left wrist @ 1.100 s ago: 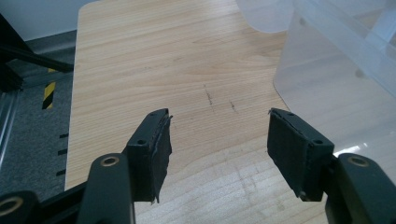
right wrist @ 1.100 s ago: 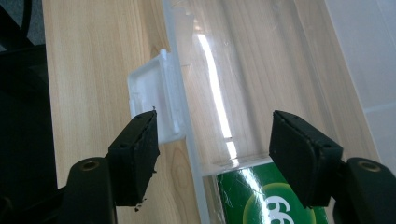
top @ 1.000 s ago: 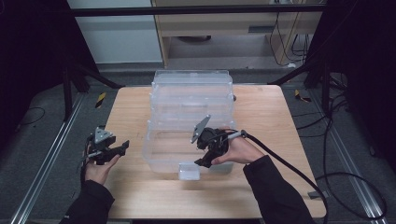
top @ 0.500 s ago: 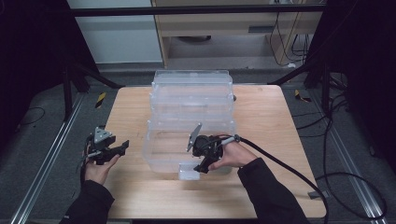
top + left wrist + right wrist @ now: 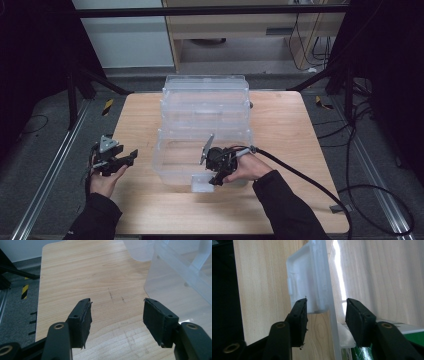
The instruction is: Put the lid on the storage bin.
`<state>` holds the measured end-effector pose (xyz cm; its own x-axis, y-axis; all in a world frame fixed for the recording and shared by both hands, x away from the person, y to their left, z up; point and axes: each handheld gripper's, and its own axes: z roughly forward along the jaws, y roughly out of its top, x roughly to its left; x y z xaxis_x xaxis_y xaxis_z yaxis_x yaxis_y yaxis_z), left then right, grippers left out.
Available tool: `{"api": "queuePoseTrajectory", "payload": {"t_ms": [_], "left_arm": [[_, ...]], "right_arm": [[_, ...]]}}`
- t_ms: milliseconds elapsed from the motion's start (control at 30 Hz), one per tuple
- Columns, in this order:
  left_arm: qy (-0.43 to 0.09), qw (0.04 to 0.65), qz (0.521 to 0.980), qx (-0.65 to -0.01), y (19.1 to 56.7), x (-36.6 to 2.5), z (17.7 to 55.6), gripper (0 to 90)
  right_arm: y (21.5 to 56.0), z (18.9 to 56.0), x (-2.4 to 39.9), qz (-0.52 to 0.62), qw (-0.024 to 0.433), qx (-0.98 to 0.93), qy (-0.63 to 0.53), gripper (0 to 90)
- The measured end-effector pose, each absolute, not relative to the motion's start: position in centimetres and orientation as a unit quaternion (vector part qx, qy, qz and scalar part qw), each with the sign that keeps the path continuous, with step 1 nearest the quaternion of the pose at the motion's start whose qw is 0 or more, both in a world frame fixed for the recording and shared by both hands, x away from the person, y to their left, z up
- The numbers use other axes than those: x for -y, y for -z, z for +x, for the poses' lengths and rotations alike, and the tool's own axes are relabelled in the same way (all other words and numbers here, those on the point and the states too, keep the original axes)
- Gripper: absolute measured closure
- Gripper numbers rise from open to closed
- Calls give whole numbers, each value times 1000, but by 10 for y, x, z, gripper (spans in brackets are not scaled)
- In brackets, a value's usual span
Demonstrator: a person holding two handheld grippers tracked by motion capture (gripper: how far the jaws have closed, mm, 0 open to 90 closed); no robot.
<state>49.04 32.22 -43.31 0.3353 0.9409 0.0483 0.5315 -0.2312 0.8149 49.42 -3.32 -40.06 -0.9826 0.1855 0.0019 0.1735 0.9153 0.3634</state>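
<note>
Clear plastic storage box point(image 5: 202, 150), rectangular, open-topped, sits at the middle of the bench toward the near edge. A white, frosted flip latch point(image 5: 202, 183) hangs on its near wall and sticks out toward the person. In the right gripper view the latch point(image 5: 305, 287) is a flat tab against the box's thin near wall point(image 5: 332, 322).

Right hand-held gripper point(image 5: 218, 176) points down at that near wall, just right of the latch. Its jaws straddle the wall and the latch's lower edge: one pad point(image 5: 300, 315) just at the latch's outer face, the other pad point(image 5: 357, 317) on the inside of the wall, with a gap showing. Jaws have just been closing, with latch and wall between them; not yet clamped.

Around: a second clear plastic lidded box point(image 5: 206, 97) stands directly behind the first, touching or nearly so. It does not block the right hand-held gripper.

Left hand-held gripper point(image 5: 126, 159) is held at the bench's left edge, well apart from the box, jaws spread with only bare wood between the pads point(image 5: 83, 317).

Surface: light wooden bench point(image 5: 280, 130), bare grain. Room: grey floor, dark frame legs, yellow-black tape marks point(image 5: 107, 106), loose black cables point(image 5: 360, 150) at right.
</note>
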Motion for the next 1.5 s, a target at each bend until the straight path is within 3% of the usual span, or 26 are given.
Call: {"api": "queuePoseTrajectory", "payload": {"t_ms": [267, 367, 967, 1500], "left_arm": [[-277, 378, 734, -491, 423, -321, 490, 386], [-279, 382, 736, -485, 417, -320, 490, 381], [-276, 411, 745, -447, 382, -318, 497, 375], [-263, 406, 798, -360, 335, -290, 521, 369]], "right_arm": [[404, 497, 38, 94, 11, -976, -194, 571], [404, 497, 37, 97, -8, -976, -193, 654], [402, 498, 34, 89, -11, -981, -174, 661], [402, 498, 33, 84, -8, -982, -170, 661]]}}
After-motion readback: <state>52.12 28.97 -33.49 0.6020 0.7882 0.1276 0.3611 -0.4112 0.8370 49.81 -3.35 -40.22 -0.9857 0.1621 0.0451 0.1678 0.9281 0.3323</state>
